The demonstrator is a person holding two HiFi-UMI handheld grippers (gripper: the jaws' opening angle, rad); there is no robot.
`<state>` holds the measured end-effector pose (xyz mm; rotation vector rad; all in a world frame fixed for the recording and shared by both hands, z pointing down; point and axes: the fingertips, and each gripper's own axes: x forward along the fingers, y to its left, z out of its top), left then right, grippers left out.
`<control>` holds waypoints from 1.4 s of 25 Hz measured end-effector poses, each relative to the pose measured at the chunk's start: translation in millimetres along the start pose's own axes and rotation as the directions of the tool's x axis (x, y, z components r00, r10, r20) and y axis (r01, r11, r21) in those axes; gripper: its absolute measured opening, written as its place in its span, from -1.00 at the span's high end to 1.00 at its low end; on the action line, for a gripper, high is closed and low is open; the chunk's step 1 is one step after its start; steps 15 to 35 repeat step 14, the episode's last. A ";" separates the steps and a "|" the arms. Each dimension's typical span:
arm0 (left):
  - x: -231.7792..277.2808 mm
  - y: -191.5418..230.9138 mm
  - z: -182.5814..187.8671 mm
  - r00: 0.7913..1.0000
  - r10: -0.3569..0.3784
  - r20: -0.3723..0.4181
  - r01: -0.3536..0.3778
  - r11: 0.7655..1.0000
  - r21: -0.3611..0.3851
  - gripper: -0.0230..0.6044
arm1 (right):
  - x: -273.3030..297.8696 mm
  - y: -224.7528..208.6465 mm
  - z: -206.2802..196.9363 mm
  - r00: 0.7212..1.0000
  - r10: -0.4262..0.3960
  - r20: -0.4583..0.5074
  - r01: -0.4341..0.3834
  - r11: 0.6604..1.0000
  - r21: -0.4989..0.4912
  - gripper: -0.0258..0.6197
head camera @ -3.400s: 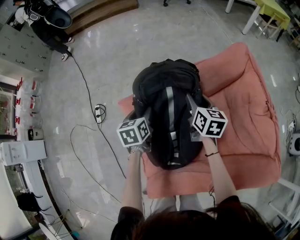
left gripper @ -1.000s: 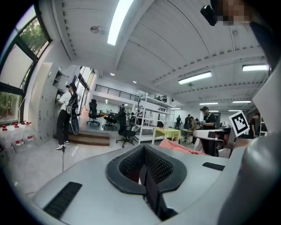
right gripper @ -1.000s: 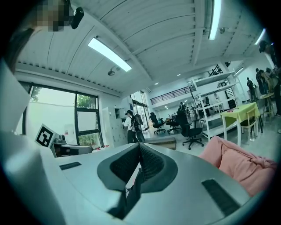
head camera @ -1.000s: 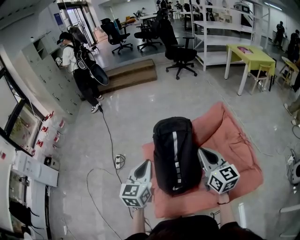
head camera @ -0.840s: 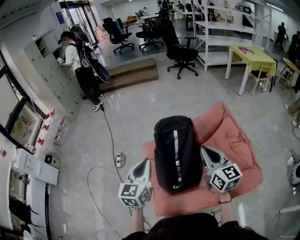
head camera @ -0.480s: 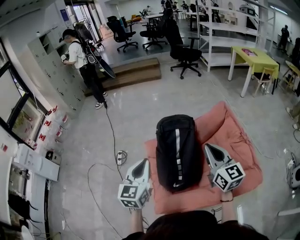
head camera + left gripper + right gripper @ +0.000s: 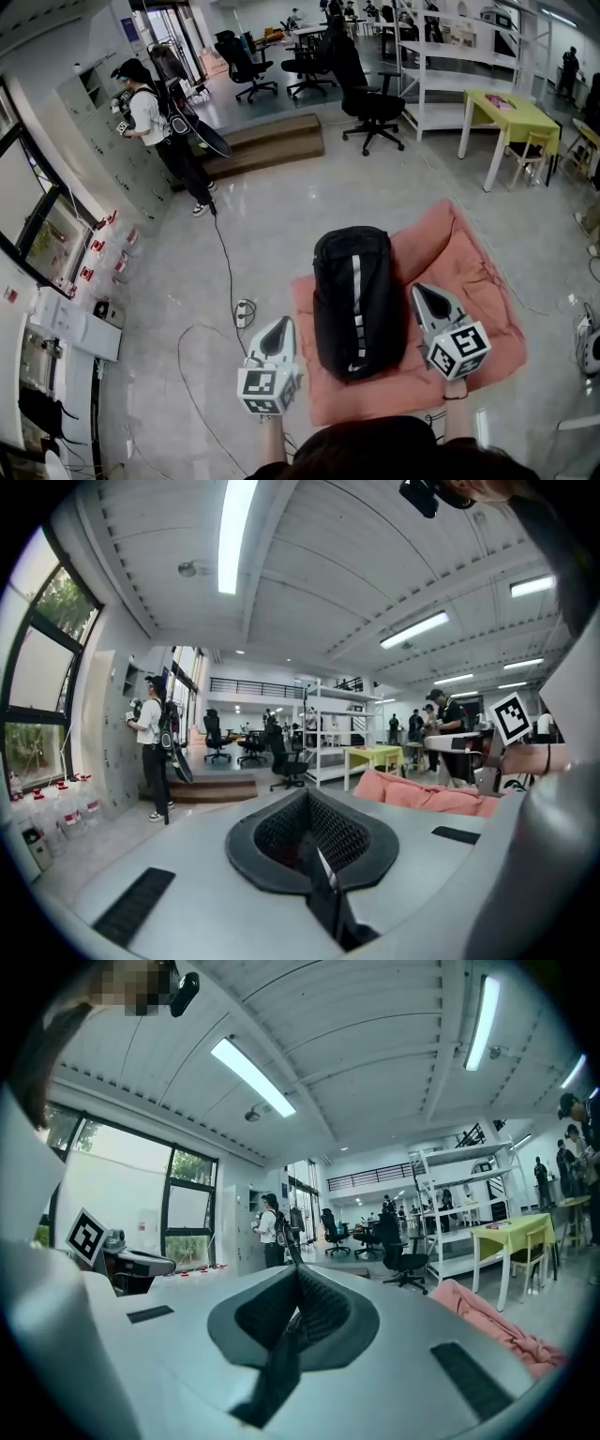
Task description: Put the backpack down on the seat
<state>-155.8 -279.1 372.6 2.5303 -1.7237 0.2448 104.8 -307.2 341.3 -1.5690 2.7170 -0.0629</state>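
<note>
The backpack (image 7: 352,302) lies flat on the seat (image 7: 469,272), lengthwise, with its top end away from me and a pale stripe running up its middle. It is black and covers the left part of the pink seat. The cushion shows bare to its right and along the near edge. The seat itself sits on the floor (image 7: 281,216).

My left tongs (image 7: 281,324) are pressed together with nothing between them. They hang over the floor just off the seat's left edge, near the backpack but apart from it. My right tongs (image 7: 422,291) are pressed together too and hold nothing. They hover over the seat just beside the backpack's right side, not touching it. Both pairs point away from me, one on each side of the backpack.

A power strip (image 7: 246,314) lies on the floor left of the seat, and a thin black cable (image 7: 217,253) runs from it across the tiles. Beyond are a low wooden step (image 7: 267,141), office chairs (image 7: 370,98), white shelving (image 7: 441,66) and a yellow desk (image 7: 511,117). At far left a person (image 7: 155,112) with a pack on their back stands facing grey lockers (image 7: 98,131).
</note>
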 end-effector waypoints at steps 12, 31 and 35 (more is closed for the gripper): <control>-4.4 3.0 -12.9 0.999 0.019 -0.033 -0.019 1.000 0.009 0.88 | -5.5 -1.4 -11.3 0.999 -0.020 -0.029 0.019 1.000 -0.020 0.88; -5.3 2.1 -13.9 0.999 0.016 -0.037 -0.016 1.000 0.009 0.88 | -6.8 0.2 -10.9 0.999 -0.020 -0.027 0.019 0.999 -0.026 0.88; -5.3 2.1 -13.9 0.999 0.016 -0.037 -0.016 1.000 0.009 0.88 | -6.8 0.2 -10.9 0.999 -0.020 -0.027 0.019 0.999 -0.026 0.88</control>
